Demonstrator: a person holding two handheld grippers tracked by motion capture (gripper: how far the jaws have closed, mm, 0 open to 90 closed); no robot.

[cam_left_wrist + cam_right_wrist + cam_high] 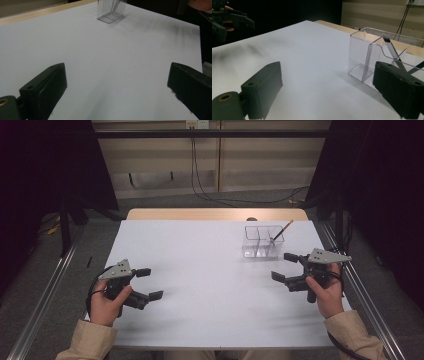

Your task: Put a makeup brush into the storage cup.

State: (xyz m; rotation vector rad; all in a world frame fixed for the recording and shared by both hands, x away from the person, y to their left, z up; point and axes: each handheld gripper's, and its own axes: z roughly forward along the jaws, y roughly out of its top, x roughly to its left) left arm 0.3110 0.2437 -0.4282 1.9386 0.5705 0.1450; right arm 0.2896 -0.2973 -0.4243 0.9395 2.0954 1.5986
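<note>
We are seeing a clear organizer (263, 241) holding a brush (282, 231) in its right compartment, standing on the white counter (210, 285); both grippers' jaws are spreading empty amid dark curtains (385, 185).

Both grippers matte black, two blocky jaws each. Left gripper (148, 283) and right gripper (285, 266) each carry a grey three-cornered plate on top, dotted with small holes. Black cable (93, 285) loops off the left unit; another trails past the right sleeve. Jaw pads are thick rectangular blocks with a recessed hole in the side; brass-coloured bushing at the left jaw's base. Sleeves (92, 340): tan, cuffed, both arms.
</note>
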